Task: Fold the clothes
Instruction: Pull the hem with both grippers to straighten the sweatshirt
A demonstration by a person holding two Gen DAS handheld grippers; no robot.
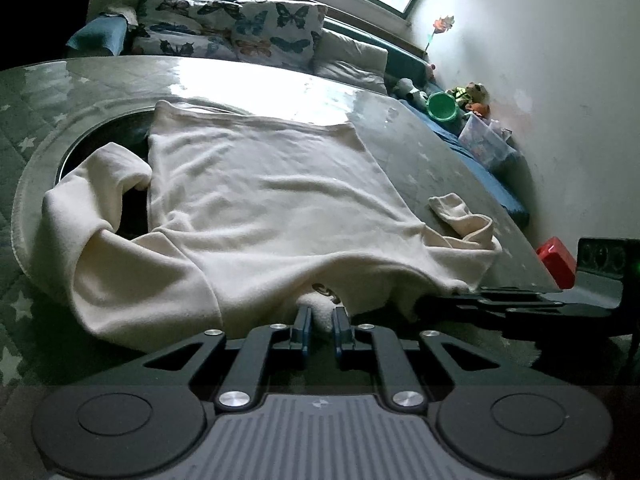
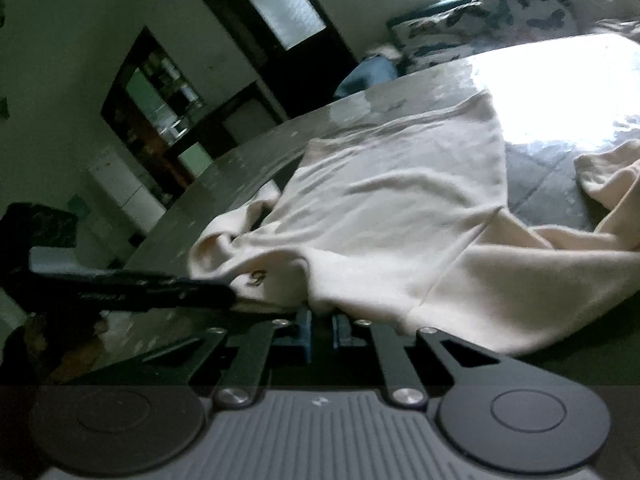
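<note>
A cream sweatshirt (image 1: pixel 260 200) lies spread on a glossy grey table (image 1: pixel 420 148), hem at the far side and neckline nearest me. My left gripper (image 1: pixel 321 316) is shut on a bunch of cloth at the near edge, beside a small dark print. My right gripper (image 1: pixel 428 304) comes in from the right at the same edge. In the right wrist view the sweatshirt (image 2: pixel 380 208) runs away from my right gripper (image 2: pixel 322 320), which is shut on its near edge, with the left gripper (image 2: pixel 224 294) just to the left. One sleeve (image 1: pixel 92 184) bends at the left; the other cuff (image 1: pixel 460 212) lies at the right.
A dark round opening (image 1: pixel 100 140) in the table lies under the left sleeve. Butterfly pillows (image 1: pixel 240 28) line a bench behind the table. A green bucket (image 1: pixel 440 106), a clear box (image 1: pixel 484 140) and a red object (image 1: pixel 556 260) sit along the right wall.
</note>
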